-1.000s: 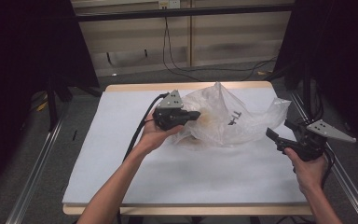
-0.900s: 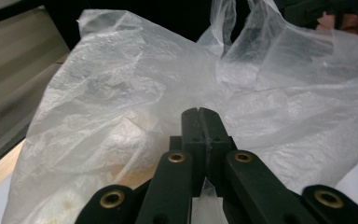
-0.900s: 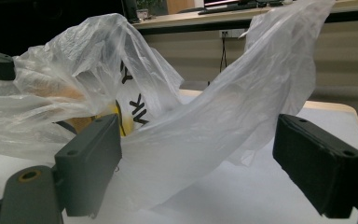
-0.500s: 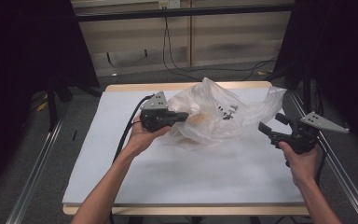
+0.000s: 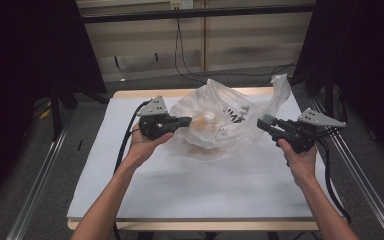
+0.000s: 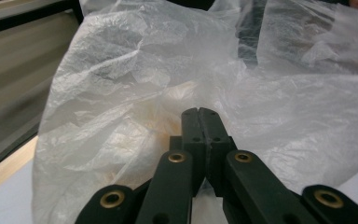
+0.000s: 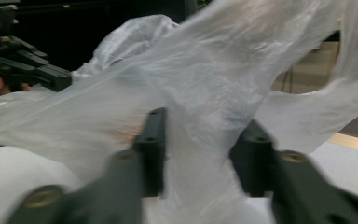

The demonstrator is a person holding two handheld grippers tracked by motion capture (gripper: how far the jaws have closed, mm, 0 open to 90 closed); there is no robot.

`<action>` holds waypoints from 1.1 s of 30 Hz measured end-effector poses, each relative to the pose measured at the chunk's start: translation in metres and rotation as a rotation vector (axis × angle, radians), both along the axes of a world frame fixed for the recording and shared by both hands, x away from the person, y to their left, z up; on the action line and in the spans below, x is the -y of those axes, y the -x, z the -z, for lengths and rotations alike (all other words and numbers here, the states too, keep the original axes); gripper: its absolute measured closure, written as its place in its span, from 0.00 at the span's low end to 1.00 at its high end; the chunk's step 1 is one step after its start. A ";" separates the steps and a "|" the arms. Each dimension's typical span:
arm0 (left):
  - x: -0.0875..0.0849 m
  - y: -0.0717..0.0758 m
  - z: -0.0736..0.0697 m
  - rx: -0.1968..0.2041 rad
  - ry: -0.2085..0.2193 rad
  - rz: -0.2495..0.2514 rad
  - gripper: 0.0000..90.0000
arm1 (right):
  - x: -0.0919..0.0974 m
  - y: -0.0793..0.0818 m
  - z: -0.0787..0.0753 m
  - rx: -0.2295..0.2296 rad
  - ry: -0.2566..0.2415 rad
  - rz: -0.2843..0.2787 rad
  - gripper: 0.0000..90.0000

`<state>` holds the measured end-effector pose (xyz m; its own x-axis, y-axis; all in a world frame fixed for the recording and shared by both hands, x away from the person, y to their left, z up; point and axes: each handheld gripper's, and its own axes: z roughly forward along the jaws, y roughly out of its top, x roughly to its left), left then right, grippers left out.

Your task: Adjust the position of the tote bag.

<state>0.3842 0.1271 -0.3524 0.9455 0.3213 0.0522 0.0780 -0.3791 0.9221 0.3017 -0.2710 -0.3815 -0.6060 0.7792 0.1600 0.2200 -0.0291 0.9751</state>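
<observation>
At the frame's centre, toward the far edge of the white-covered table (image 5: pixel 180 195), the crumpled clear plastic bag (image 5: pixel 220 122) is pinched by the left gripper (image 5: pixel 189 120), while the right gripper's (image 5: pixel 263 124) spread jaws, just closing, straddle its film amid dark surroundings.

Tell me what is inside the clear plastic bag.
Through the plastic bag show pale, tan-orange lumps low on its left side. The crumpled film blurs them, so what they are and how many cannot be told.

The table (image 5: pixel 130 195) is evenly lit from above, and its surroundings fall dark. The right gripper view is motion-blurred, perhaps also out of focus; the left is sharp.
</observation>
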 end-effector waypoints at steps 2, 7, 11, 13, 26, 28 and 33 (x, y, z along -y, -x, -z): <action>-0.006 -0.001 -0.001 -0.006 0.022 -0.031 1.00 | -0.001 -0.002 -0.003 -0.004 -0.007 -0.023 0.96; -0.021 -0.005 -0.004 0.002 0.034 -0.070 1.00 | -0.005 -0.007 -0.007 -0.027 -0.002 -0.053 1.00; -0.034 -0.007 -0.004 -0.005 0.042 -0.090 1.00 | -0.011 -0.010 -0.008 -0.041 0.013 -0.083 1.00; -0.037 -0.006 -0.003 -0.008 0.040 -0.091 1.00 | -0.014 -0.010 -0.008 -0.044 0.016 -0.091 1.00; -0.084 -0.005 0.019 -0.039 0.040 -0.181 1.00 | -0.032 -0.019 -0.006 -0.055 0.053 -0.159 1.00; -0.089 -0.005 0.022 -0.042 0.034 -0.187 1.00 | -0.034 -0.021 -0.006 -0.055 0.057 -0.161 1.00; -0.099 -0.006 0.030 -0.053 0.017 -0.216 1.00 | -0.037 -0.024 -0.006 -0.062 0.068 -0.167 1.00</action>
